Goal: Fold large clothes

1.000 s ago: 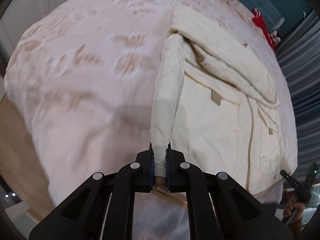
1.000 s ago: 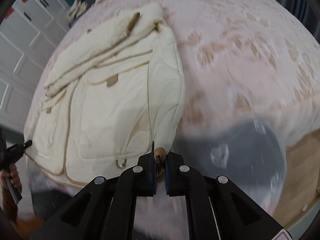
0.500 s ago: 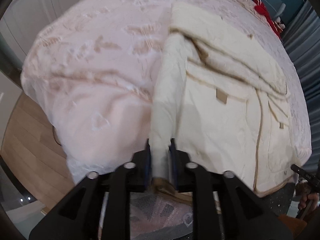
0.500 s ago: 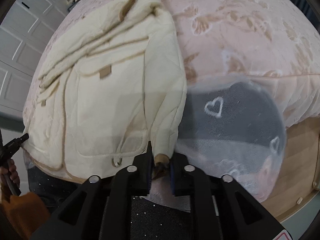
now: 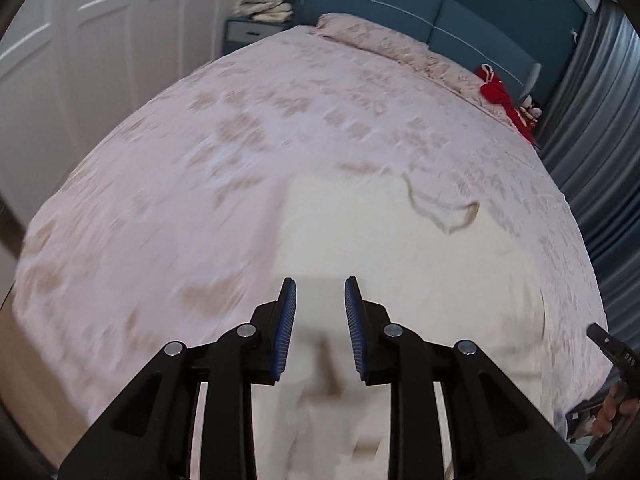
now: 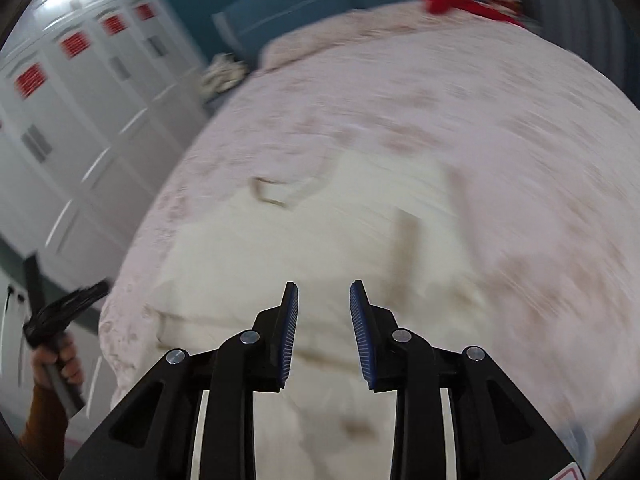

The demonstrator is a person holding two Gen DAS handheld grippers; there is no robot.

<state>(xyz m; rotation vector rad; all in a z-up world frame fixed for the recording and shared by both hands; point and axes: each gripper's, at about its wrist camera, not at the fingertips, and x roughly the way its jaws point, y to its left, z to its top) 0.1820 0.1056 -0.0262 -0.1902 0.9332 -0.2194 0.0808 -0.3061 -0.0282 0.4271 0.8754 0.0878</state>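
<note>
Both the left gripper [image 5: 320, 300] and right gripper [image 6: 323, 304] are opening, jaws spread with nothing pinched. The cream jacket [image 5: 400, 260] is lying blurred on the pink bedspread [image 5: 200, 160], from 12 to 6 o'clock. The freshly released fold is probably at risk of springing open.

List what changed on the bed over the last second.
Both grippers, left and right, let go of the cream jacket's cuffs; their jaws are opening, nothing between them. The jacket now lies folded over on itself. The pink bedspread stayed put.
</note>
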